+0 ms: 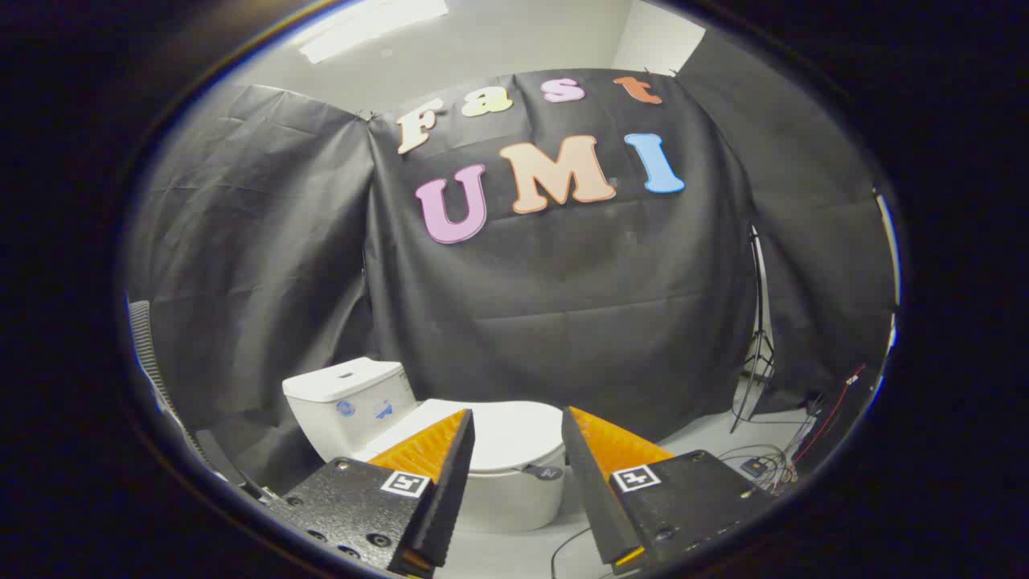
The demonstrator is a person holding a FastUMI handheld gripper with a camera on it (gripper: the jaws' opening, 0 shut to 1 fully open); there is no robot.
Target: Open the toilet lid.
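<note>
A white toilet point(498, 490) stands on the floor beyond my fingers, with its tank point(350, 398) to the left against the black cloth wall. Its lid point(506, 438) lies flat and closed over the bowl, and a small dark tag sits at the lid's front rim. My gripper point(518, 418) is open, its two fingertips spread apart above and in front of the lid. Nothing is between the fingers, and they are clear of the toilet. The left finger hides part of the lid's left side.
A light stand point(756, 354) rises at the right by the cloth wall. Loose cables and a small box point(760, 466) lie on the pale floor to the right of the toilet. A ribbed hose point(149, 354) runs down the far left.
</note>
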